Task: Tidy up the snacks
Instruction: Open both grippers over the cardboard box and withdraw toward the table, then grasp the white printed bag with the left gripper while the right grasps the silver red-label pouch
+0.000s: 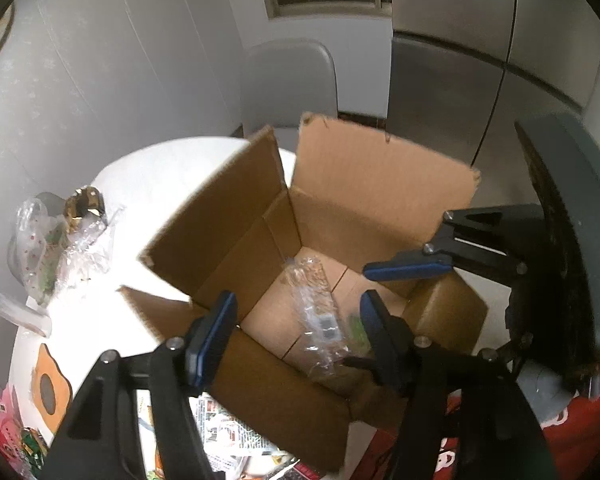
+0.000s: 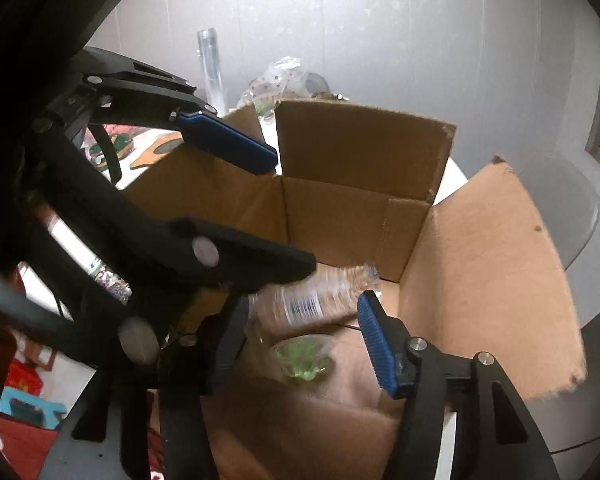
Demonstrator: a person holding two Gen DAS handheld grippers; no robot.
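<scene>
Left wrist view: clear crinkled plastic snack packet (image 1: 316,312) lay on open brown cardboard box (image 1: 380,184) floor, below and between left gripper (image 1: 300,332) spread pads, untouched; right gripper (image 2: 300,340) likewise spread, angled down.

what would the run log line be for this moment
step: snacks into box | left gripper: open above box | right gripper: open above box | cardboard box: flaps up | clear packet: inside | green snack: inside

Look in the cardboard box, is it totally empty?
No, a clear plastic snack packet lies on the bottom of the cardboard box.
</scene>
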